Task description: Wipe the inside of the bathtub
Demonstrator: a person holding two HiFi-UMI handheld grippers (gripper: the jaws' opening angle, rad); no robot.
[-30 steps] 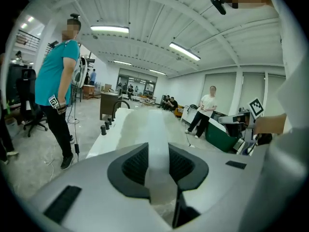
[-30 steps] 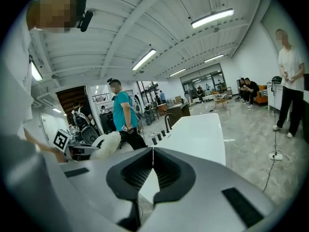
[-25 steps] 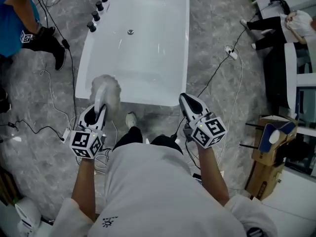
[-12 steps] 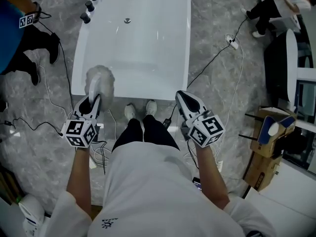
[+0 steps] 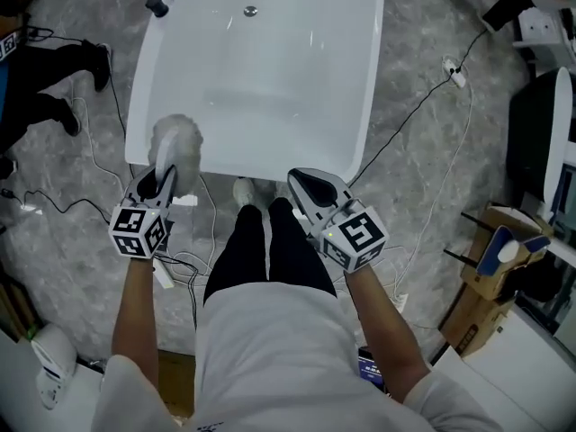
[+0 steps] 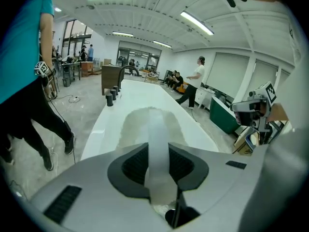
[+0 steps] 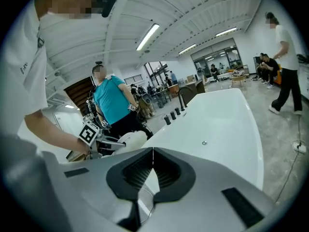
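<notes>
L claw is clamped on the flat white duster handle, which is pinched between both pads. The fluffy duster head is carried at 12 o'clock from that claw and is seen over the near-left corner of the bathtub, at or just above the rim; contact can't be judged.

R claw is shut w/ nothing in it, pads touching, and is held just short of the tub's near rim, at approx. 3 o'clock from the L claw.

Progress, as judged: the task looks to be at its very start. No wiped streak, foam or wet patch can be made out, so the floor and all walls of the tub are taken as left to do, near end first.

Contents: the tub is seen bare, w/ no water or loose items in it. Only the drain is seen inside, toward the 12 o'clock end. Dark taps are set on the rim at 11 o'clock.
</notes>
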